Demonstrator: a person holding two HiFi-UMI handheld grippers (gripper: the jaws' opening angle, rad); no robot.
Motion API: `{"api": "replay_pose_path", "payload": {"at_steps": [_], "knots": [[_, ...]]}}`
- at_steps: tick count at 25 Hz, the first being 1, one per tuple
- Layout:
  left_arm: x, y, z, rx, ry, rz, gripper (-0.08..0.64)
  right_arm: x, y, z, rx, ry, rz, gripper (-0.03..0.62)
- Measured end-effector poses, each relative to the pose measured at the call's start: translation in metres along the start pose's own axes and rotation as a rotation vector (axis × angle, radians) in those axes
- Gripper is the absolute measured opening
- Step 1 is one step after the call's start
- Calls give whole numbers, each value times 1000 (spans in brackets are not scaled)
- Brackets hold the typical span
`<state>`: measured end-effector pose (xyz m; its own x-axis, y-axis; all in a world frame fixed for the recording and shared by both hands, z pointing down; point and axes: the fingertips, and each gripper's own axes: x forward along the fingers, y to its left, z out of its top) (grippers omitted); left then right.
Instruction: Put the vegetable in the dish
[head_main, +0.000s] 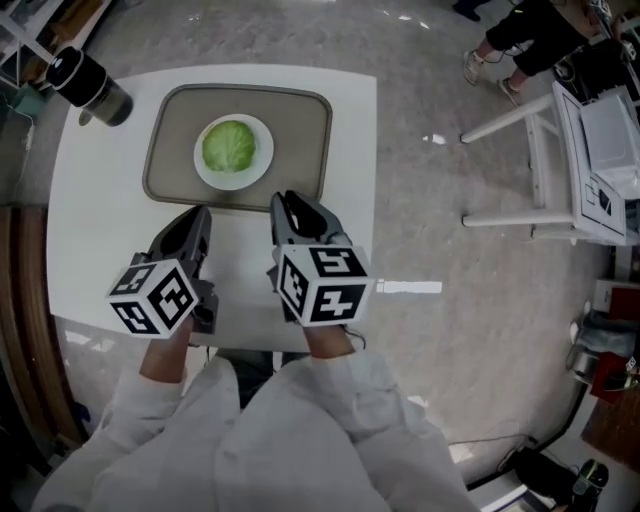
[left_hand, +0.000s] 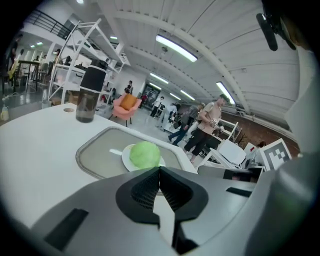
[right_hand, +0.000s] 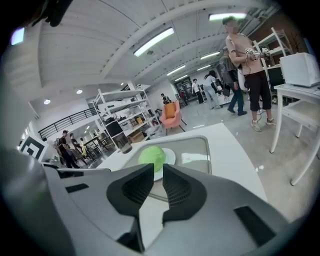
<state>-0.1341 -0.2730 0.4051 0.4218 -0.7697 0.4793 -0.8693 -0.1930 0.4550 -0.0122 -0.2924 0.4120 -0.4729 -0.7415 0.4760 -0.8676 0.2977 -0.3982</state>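
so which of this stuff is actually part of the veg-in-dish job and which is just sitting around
Part of the job:
- cabbage, already lying in the dish
- white dish
- left gripper and right gripper, both empty

Just lying about:
- tray under the dish
- black-lidded bottle at the table's far left corner

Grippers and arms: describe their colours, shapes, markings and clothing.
Both the grey plastic left gripper and the grey plastic right gripper have dark, ribbed fingers, and each carries a white cube with black square markers. The person wears loose white long sleeves.
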Motion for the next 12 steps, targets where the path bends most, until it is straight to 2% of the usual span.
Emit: {"api": "replay_pose_path", "payload": {"at_steps": [7,12], "knots": [[-47,-57,-22,-32,-92,-80,8,-75,12,-8,-15,-97,109,19],[-89,-89,-33,-8,-165,-103,8,-125,33,-16,-61,-136,190,14]]}}
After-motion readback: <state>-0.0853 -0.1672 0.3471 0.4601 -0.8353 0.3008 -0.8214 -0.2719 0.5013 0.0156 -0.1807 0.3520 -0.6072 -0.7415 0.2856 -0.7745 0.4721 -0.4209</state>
